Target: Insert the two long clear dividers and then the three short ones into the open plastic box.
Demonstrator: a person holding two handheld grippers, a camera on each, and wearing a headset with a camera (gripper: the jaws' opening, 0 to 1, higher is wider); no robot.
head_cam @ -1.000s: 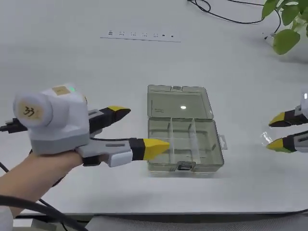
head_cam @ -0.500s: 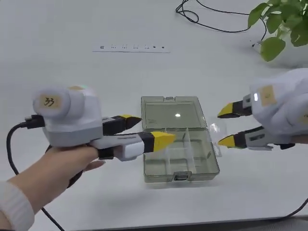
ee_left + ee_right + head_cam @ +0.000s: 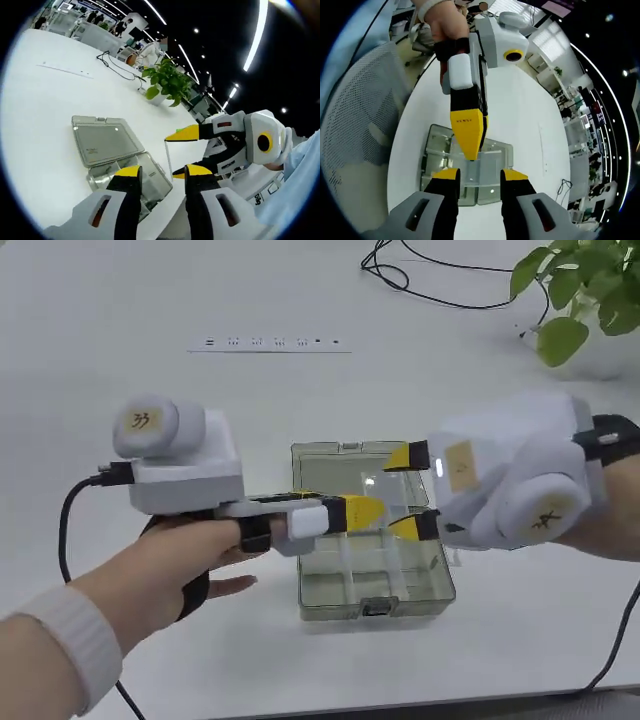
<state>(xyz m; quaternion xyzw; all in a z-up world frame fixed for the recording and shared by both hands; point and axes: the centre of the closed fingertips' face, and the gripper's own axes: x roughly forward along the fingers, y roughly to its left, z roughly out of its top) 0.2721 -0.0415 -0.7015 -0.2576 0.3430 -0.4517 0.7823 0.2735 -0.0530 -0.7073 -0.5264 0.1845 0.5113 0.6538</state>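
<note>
The open clear plastic box (image 3: 330,602) sits mid-table with its lid (image 3: 335,468) laid back; clear dividers stand inside it. My right gripper (image 3: 401,491) hovers over the box from the right. In the left gripper view a short clear divider (image 3: 168,152) spans between the right gripper's (image 3: 171,157) two yellow tips, which are shut on its ends. My left gripper (image 3: 350,503) reaches in from the left, jaws apart, tips just short of that divider. In the right gripper view the left gripper (image 3: 470,150) meets the divider (image 3: 487,169) above the box (image 3: 492,147).
A white power strip (image 3: 270,342) lies at the back of the table. A potted plant (image 3: 570,290) and a black cable (image 3: 420,280) are at the back right. The left gripper's cord (image 3: 70,530) hangs at the left.
The right gripper has come in from the right with the divider and now hangs over the box. The left gripper has risen and moved right to meet it.
</note>
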